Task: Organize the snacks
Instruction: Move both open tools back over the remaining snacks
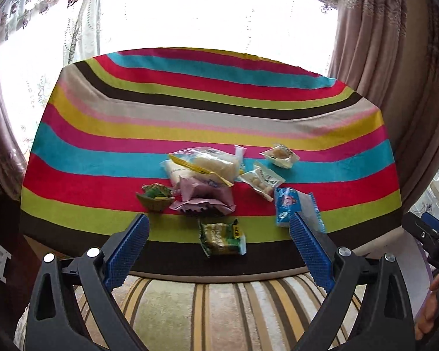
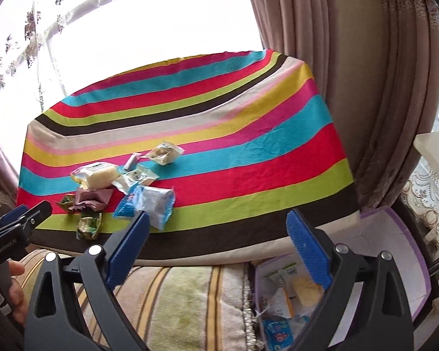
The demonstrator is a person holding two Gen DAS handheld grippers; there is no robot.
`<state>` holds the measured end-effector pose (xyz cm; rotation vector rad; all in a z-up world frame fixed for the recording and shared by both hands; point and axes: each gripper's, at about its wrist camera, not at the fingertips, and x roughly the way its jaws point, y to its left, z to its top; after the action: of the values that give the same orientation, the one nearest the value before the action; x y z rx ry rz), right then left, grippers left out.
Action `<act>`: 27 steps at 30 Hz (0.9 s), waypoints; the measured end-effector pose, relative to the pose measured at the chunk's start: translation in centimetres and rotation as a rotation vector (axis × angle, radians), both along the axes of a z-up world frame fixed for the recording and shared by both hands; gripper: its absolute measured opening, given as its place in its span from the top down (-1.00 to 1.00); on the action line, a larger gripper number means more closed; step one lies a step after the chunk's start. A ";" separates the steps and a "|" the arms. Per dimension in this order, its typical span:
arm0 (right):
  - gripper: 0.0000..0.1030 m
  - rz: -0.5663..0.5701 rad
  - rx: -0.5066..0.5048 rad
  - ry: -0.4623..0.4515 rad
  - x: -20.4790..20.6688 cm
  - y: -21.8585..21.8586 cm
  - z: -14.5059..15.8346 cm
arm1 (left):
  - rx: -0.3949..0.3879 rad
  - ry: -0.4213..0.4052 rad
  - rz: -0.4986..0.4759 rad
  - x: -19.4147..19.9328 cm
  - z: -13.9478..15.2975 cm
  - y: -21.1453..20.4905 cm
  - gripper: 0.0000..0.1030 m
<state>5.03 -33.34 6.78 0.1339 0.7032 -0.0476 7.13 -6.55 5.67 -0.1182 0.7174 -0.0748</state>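
A table under a striped cloth (image 1: 190, 111) is seen before a bright curtained window. In the left wrist view, a heap of snack packets (image 1: 202, 175) lies at centre frame, above the left gripper (image 1: 219, 234), whose jaws are spread wide with nothing grasped; a green packet (image 1: 222, 238) appears between the blue pads without being touched. In the right wrist view, the right gripper (image 2: 216, 231) is likewise released and empty, the blue packet (image 2: 145, 204) at its left pad's tip. A box (image 2: 395, 263) with snacks is seen at lower right.

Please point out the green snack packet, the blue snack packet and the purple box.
green snack packet (image 1: 221, 239), left wrist view, wrapper middle
blue snack packet (image 2: 149, 201), right wrist view, wrapper middle
purple box (image 2: 395, 234), right wrist view, inner wall
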 end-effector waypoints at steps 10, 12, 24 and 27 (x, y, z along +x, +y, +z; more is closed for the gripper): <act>-0.83 0.080 0.027 0.084 3.3 4.5 -2.3 | -0.080 0.069 0.141 2.2 -1.7 6.2 -0.77; -0.83 0.090 0.046 0.097 4.0 4.9 -2.7 | -0.117 0.106 0.156 3.0 -2.4 7.4 -0.66; -0.83 0.111 0.002 0.136 7.7 7.7 -4.2 | -0.159 0.199 0.156 8.1 -5.1 8.6 -0.26; -0.83 0.119 -0.004 0.150 8.7 8.3 -4.6 | -0.170 0.225 0.161 9.5 -6.0 8.8 -0.25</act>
<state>13.73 -25.09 2.14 0.0854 0.8599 0.0554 16.64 2.22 -0.33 -0.3507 0.9235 0.0326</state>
